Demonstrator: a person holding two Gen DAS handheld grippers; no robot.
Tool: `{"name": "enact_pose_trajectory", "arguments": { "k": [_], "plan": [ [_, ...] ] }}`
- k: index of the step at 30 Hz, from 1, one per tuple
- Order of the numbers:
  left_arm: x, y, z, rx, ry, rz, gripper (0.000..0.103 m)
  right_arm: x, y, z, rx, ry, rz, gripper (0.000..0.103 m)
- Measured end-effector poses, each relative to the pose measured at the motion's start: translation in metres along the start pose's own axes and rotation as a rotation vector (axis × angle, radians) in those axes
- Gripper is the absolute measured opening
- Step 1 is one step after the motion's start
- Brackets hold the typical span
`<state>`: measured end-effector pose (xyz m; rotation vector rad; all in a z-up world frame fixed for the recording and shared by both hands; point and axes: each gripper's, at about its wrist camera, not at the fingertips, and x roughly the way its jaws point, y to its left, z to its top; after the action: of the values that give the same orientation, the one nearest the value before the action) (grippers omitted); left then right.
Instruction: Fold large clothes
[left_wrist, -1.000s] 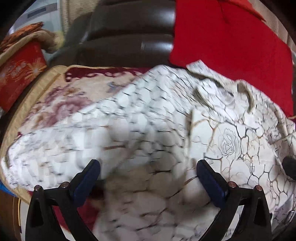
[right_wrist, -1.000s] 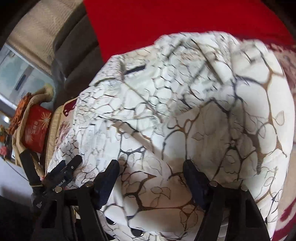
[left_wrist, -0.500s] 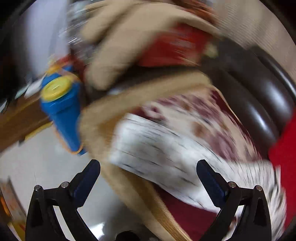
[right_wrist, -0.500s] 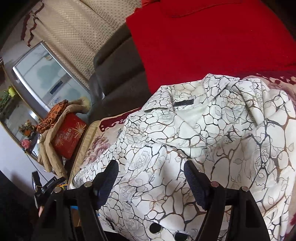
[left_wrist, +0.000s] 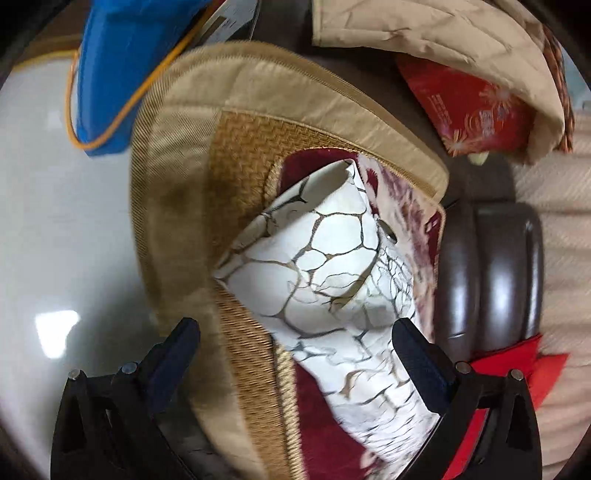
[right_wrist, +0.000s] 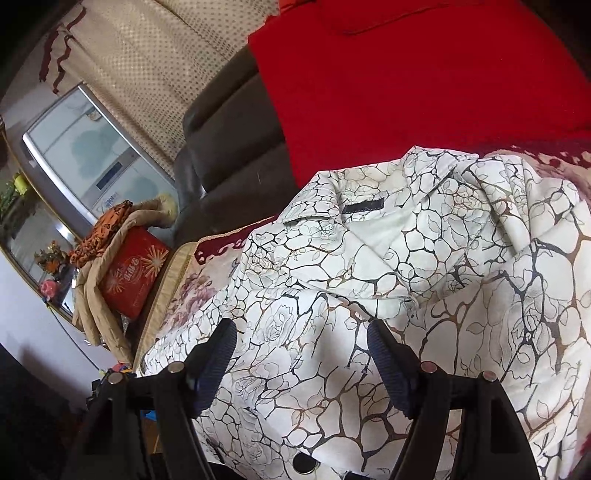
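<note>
Left wrist view: your spread, empty left gripper (left_wrist: 295, 350) hovers over the white crackle-patterned coat's sleeve (left_wrist: 332, 266), which could slip off the tan woven seat cushion (left_wrist: 236, 155) edge, while your right gripper (right_wrist: 301, 354), also spread, holds nothing.

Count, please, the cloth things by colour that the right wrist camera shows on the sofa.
White patterned garment: 1
Red cloth: 1
Flowered maroon-and-cream cover: 1
Tan padded coat: 1
Total: 4
</note>
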<state>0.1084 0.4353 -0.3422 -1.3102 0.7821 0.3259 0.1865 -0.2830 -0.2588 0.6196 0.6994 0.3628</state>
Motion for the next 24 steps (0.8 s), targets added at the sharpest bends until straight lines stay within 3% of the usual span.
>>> {"name": "enact_pose_trajectory", "arguments": {
  "k": [2,3,4,5,7,8,10,13,19,24],
  "plan": [
    [0.007,0.000,0.000,-0.019,-0.001,-0.033,0.102,0.002,0.001,-0.001,-0.014,0.005,-0.010,0.076],
    [0.010,0.000,0.001,-0.028,-0.005,-0.058,0.095,0.002,0.001,-0.001,-0.019,0.006,-0.014,0.076],
    [0.013,-0.002,0.003,-0.037,-0.008,-0.079,0.080,0.003,0.000,-0.002,-0.025,0.006,-0.021,0.076],
    [0.017,-0.002,0.005,-0.046,-0.006,-0.095,0.072,0.003,0.000,-0.002,-0.030,0.005,-0.026,0.076],
    [0.025,-0.007,0.009,-0.042,0.009,-0.100,0.042,0.002,-0.003,-0.001,-0.032,0.000,-0.032,0.076],
    [0.027,-0.009,0.012,-0.039,0.013,-0.089,0.038,0.000,-0.005,-0.001,-0.027,-0.008,-0.036,0.076],
    [0.023,-0.019,0.011,-0.017,-0.013,-0.075,0.019,-0.002,-0.009,0.001,-0.017,-0.020,-0.040,0.076],
    [-0.009,-0.051,0.004,0.122,-0.104,-0.070,0.014,-0.008,-0.015,0.004,0.004,-0.043,-0.047,0.076],
    [-0.054,-0.153,-0.028,0.425,-0.178,-0.099,0.011,-0.027,-0.029,0.011,0.052,-0.104,-0.050,0.076],
    [-0.077,-0.255,-0.104,0.747,-0.163,-0.175,0.010,-0.049,-0.046,0.018,0.114,-0.172,-0.058,0.076]
  ]
}}
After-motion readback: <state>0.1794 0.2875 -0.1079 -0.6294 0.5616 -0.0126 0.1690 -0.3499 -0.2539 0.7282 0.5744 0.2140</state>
